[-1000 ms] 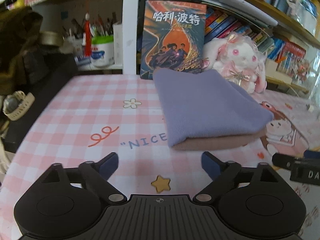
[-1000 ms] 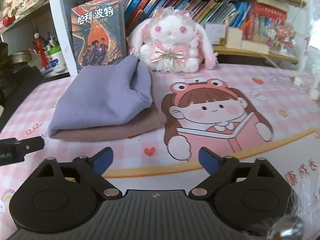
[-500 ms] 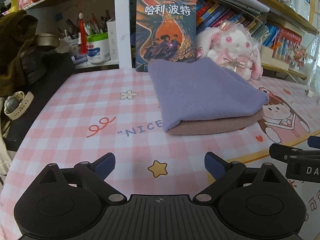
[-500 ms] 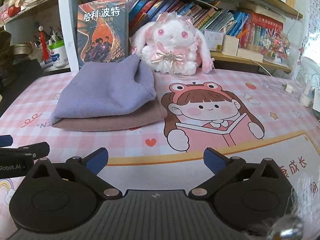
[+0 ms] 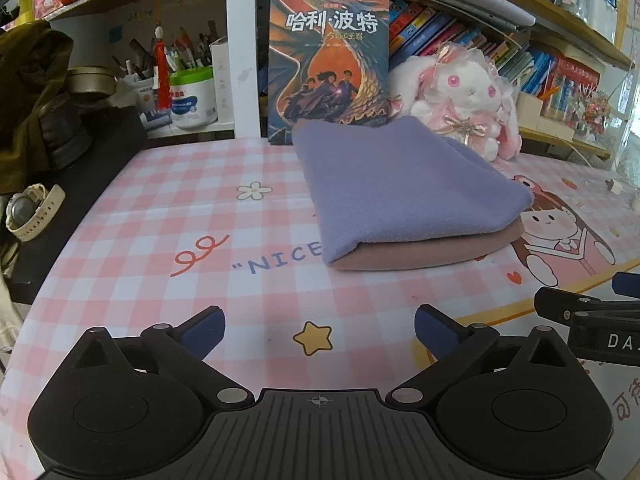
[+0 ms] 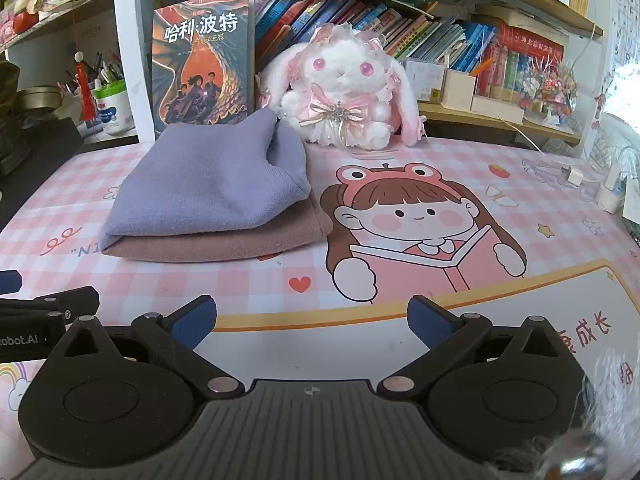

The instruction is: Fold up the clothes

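Note:
A folded purple cloth (image 5: 400, 184) lies on top of a folded pinkish-brown cloth (image 5: 420, 252) on the pink checked table mat (image 5: 168, 216). The right wrist view shows the same stack, purple cloth (image 6: 208, 184) over brown cloth (image 6: 224, 244). My left gripper (image 5: 318, 320) hovers short of the stack; its jaws are opening and nothing is between them. My right gripper (image 6: 312, 312) stands open and empty, right of the stack, above the cartoon girl print. Each gripper shows at the other view's edge: right gripper (image 5: 592, 320), left gripper (image 6: 40, 320).
A tall book (image 5: 328, 64) and a white-and-pink plush rabbit (image 5: 460, 100) stand just behind the stack. Shelves of books run along the back. A wristwatch (image 5: 28, 212) lies on the dark ledge at left; a white tub (image 5: 192, 100) stands behind. A charger and cable (image 6: 576, 176) lie far right.
Both grippers' blue pads have spread slightly wider apart. The cloth stack has stayed where it was, and the two views have barely shifted.

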Tool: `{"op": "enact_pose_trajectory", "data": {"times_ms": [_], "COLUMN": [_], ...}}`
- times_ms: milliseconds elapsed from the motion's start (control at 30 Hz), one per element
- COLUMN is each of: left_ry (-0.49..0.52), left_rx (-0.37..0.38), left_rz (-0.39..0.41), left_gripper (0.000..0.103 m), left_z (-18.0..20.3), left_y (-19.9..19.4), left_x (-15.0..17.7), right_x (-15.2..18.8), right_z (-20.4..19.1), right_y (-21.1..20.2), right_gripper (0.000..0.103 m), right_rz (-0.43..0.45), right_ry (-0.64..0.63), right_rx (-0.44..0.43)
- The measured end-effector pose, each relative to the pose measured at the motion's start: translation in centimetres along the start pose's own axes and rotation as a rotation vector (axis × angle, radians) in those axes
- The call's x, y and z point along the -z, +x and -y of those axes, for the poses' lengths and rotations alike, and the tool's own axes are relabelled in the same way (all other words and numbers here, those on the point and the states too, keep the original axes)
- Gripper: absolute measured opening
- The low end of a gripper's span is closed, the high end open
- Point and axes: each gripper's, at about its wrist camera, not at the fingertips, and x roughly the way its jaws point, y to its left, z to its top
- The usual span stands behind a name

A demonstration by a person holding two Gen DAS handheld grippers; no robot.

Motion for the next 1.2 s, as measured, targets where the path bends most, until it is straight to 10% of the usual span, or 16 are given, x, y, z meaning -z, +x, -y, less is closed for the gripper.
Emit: {"op": "enact_pose_trajectory", "data": {"times_ms": [1200], "left_ry": [-0.018], "left_rx": [0.000], "left_rz": [-0.024], "left_gripper": [0.103], "left_z": [-0.14], "left_y": [0.00], "left_x": [0.13], "right_x": [0.23], "right_z": [-0.15], "right_y": [0.11], "right_gripper": [0.103], "right_rz": [-0.031], "right_ry": [0.000], "right_rx": [0.000]}}
